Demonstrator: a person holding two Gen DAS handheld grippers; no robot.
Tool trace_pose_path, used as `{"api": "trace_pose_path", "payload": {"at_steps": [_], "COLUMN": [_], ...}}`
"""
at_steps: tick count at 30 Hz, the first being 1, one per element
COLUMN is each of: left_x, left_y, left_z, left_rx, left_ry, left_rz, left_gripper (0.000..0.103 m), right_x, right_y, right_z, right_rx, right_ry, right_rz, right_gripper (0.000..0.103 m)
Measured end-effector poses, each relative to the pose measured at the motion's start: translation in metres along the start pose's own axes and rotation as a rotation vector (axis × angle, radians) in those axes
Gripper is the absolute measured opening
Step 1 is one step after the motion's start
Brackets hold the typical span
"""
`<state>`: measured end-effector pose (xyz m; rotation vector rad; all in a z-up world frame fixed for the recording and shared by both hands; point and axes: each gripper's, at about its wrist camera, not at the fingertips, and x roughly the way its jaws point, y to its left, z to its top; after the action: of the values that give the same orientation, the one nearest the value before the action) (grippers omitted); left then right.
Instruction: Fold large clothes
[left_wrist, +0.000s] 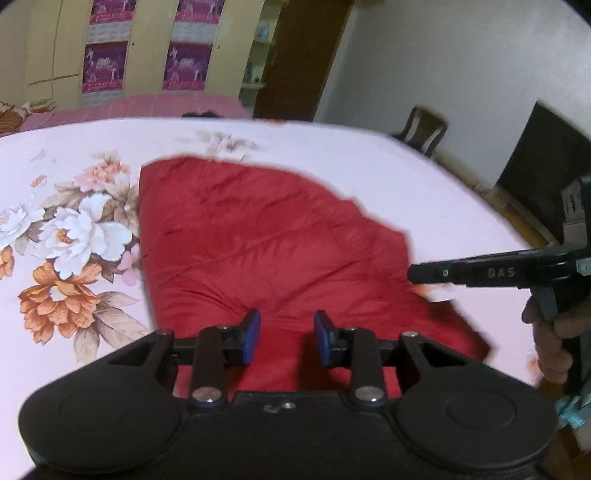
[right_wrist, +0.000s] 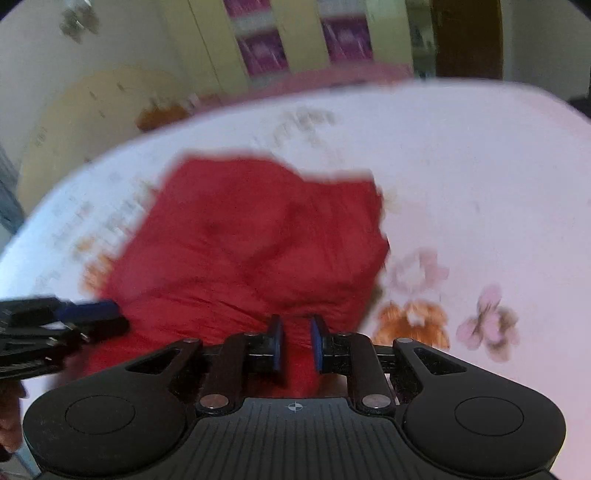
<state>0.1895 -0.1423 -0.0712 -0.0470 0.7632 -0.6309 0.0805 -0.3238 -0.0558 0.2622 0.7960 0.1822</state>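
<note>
Red garment (left_wrist: 266, 251) lies on the floral bedsheet (left_wrist: 74, 236), already doubled into a rough oblong; it stretches away ahead of both sets of jaws, its near edge running under them.

Left gripper (left_wrist: 284, 338): jaws released, a clear gap between the blue pads (left_wrist: 253, 334), nothing held. Red cloth shows below and ahead of the gap, but I cannot tell whether the pads touch it.

Right gripper (right_wrist: 295, 341): jaws narrower than the left, still a visible slot between the pads (right_wrist: 275, 345). Red cloth fills the slot from behind; the view is motion-blurred, so I cannot tell whether any fabric is pinched. Seen from the left wrist, its fingers lie at the garment's right-hand edge.

Judged step: taking hold of the near edge at two spots for the next fold, away from the jaws toward the far edge.

Notes for doing it well:
- Seat each pair of pads over all layers at the near edge (puffy, quilted-looking stuff; a shallow bite would likely catch only the top layer).
- Keep the two grips well apart, one toward each near corner; at present the left gripper sits nearer the middle than the left corner.
- Lift both together and level, so the crease runs square to the long left edge.
- Carry forward low; slippery fabric may slide off the sheet-side layers.
- The far right edge looks ragged and slanted. Expect to tidy it after laying down.
</note>
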Motion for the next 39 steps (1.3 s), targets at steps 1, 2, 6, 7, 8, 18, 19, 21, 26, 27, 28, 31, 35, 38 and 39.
{"api": "trace_pose_path", "payload": {"at_steps": [1,2,6,7,8,18,19,21,26,27,28,31,35,38,39], "left_x": [-0.011,-0.018,-0.026,-0.025,-0.023,0.005,0.005,0.0,-0.025,-0.024,-0.019,0.007,0.039,0.046,0.047], "left_y": [-0.003,-0.005,-0.01,-0.011,-0.011,-0.005,-0.004,-0.001,0.004,0.008,0.012,0.028,0.056,0.066,0.068], "left_z": [-0.002,-0.006,-0.025,-0.029,-0.034,-0.054,-0.052,-0.046,-0.021,-0.016,-0.009,0.01,0.022,0.024,0.024], "left_rx": [0.011,0.02,0.014,0.02,0.019,0.022,0.019,0.005,-0.046,-0.045,-0.041,-0.057,-0.177,-0.213,-0.207], "left_ry": [-0.008,-0.003,0.032,0.036,0.04,0.07,0.073,0.076,-0.059,-0.081,-0.088,-0.08,-0.045,-0.04,-0.037], "left_rz": [-0.006,-0.012,-0.017,-0.007,0.002,0.049,0.046,0.046,0.093,0.092,0.096,0.085,0.055,0.07,0.083], "left_gripper": [0.03,0.03,0.03,0.03,0.03,0.03,0.03,0.029,0.073,0.072,0.071,0.058,0.052,0.054,0.054], "right_x": [-0.008,-0.02,-0.031,-0.028,-0.022,0.026,0.024,0.017,-0.022,-0.021,-0.015,0.008,0.044,0.046,0.049], "right_y": [0.003,0.01,0.027,0.029,0.029,0.004,0.004,0.002,-0.023,-0.032,-0.041,-0.057,-0.066,-0.062,-0.06], "right_z": [0.002,0.002,-0.015,-0.022,-0.028,-0.068,-0.065,-0.057,-0.025,-0.018,-0.009,0.016,0.039,0.043,0.041], "right_rx": [-0.017,-0.036,-0.107,-0.12,-0.126,-0.035,-0.037,-0.02,0.094,0.12,0.15,0.22,0.228,0.198,0.172], "right_ry": [-0.008,-0.012,0.043,0.062,0.085,0.115,0.123,0.133,-0.119,-0.147,-0.151,-0.147,-0.071,-0.107,-0.117], "right_rz": [0.019,0.049,0.119,0.125,0.119,0.089,0.09,0.1,0.012,0.005,-0.002,0.033,0.024,0.07,0.065], "right_gripper": [0.018,0.018,0.018,0.018,0.018,0.016,0.017,0.017,0.065,0.065,0.063,0.043,0.016,0.009,0.009]}}
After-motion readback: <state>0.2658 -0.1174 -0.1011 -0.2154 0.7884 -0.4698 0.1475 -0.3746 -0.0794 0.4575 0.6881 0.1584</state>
